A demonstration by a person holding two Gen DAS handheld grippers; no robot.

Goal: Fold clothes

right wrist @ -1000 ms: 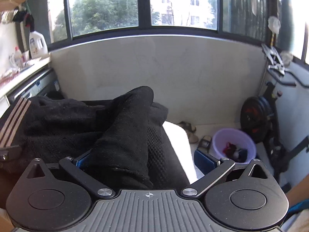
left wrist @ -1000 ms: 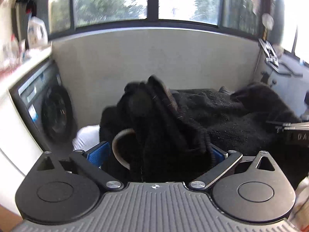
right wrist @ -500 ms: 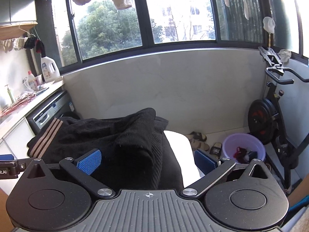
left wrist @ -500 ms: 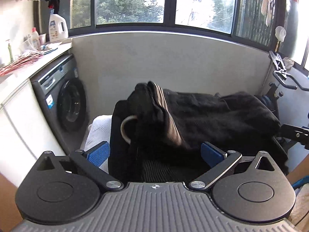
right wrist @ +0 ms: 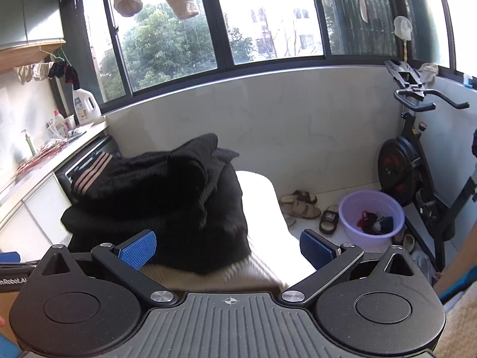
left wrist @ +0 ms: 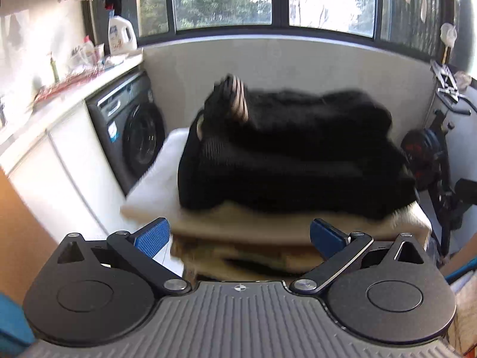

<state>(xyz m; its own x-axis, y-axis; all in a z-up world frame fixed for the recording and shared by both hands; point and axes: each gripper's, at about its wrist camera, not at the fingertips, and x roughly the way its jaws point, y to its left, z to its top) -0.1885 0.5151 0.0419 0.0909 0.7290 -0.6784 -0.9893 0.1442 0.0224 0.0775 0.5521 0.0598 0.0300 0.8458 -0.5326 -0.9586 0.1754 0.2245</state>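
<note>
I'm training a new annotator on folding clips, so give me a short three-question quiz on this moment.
1. True or false: the left gripper is shut on the black garment.
2. What lies on the floor beside the purple basin? A) sandals B) a broom C) a kettle
3. Fill in: the black garment lies in a heap on the ____ pad and shows tan ____ at one end.

Key
1. False: both the left gripper and the right gripper are open and hold nothing.
2. A, the sandals.
3. white; stripes.
</note>
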